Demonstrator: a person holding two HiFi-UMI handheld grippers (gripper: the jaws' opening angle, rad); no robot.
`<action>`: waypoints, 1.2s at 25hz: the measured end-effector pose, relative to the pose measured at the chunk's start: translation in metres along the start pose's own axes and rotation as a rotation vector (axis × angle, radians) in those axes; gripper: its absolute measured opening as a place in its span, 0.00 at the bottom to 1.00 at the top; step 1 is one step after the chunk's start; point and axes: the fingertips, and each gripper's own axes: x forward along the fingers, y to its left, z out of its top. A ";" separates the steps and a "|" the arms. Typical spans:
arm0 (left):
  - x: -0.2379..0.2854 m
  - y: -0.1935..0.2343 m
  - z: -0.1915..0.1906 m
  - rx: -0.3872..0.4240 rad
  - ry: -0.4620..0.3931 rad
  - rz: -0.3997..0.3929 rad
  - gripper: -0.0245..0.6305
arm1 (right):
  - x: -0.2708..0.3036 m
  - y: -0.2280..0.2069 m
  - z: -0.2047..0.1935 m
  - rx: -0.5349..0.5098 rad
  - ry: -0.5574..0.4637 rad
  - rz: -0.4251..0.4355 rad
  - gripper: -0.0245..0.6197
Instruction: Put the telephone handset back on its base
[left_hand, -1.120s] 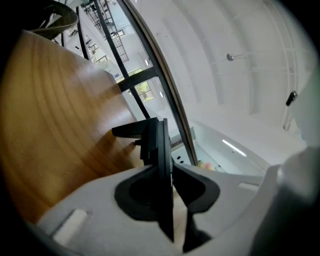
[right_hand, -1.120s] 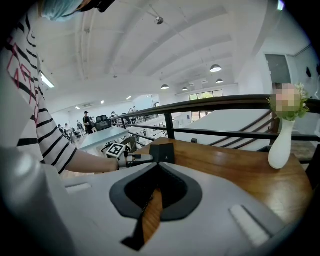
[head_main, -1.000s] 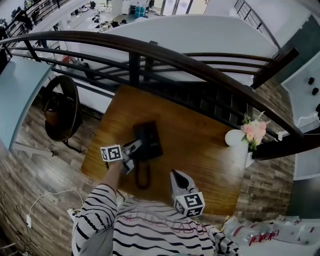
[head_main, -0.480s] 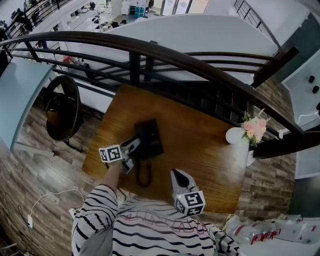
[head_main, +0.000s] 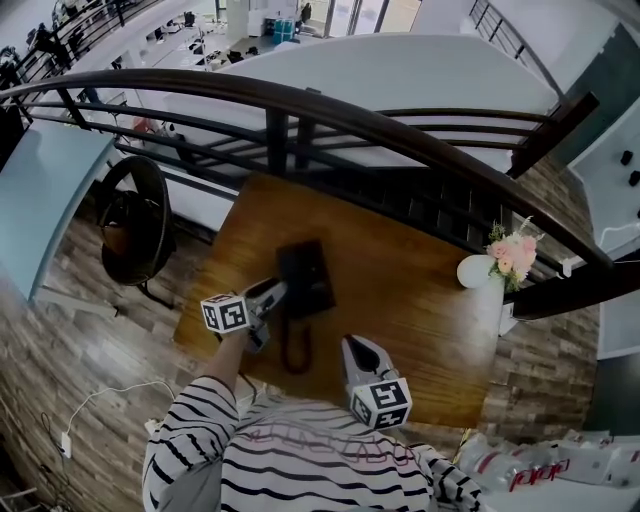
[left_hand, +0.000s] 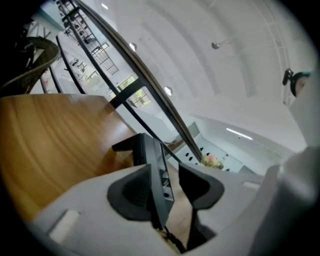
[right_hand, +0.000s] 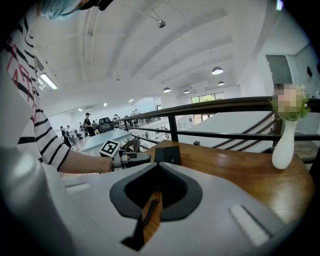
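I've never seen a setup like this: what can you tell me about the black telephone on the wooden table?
The black plastic-looking telephone is a flat rectangular box lying near the middle of the brown wooden table. I cannot tell handset from base. Its dark coiled cord loops toward the table's near edge. The left hand-held gripper sits at its left side: the jaws have just been opening and stand apart, with the telephone's edge between them; contact unclear.

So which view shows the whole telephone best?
The head view: the telephone shows whole, from above. The left gripper view shows it edge-on and close; the right gripper view shows it small and far.
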 end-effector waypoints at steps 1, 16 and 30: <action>-0.002 -0.007 0.002 0.023 0.005 -0.005 0.29 | 0.000 0.002 0.001 0.001 0.000 0.002 0.04; -0.057 -0.091 0.031 0.246 -0.046 -0.089 0.29 | -0.009 0.020 0.014 0.004 -0.066 -0.040 0.04; -0.099 -0.131 0.012 0.377 -0.018 -0.101 0.25 | -0.007 0.043 0.018 -0.007 -0.105 -0.042 0.04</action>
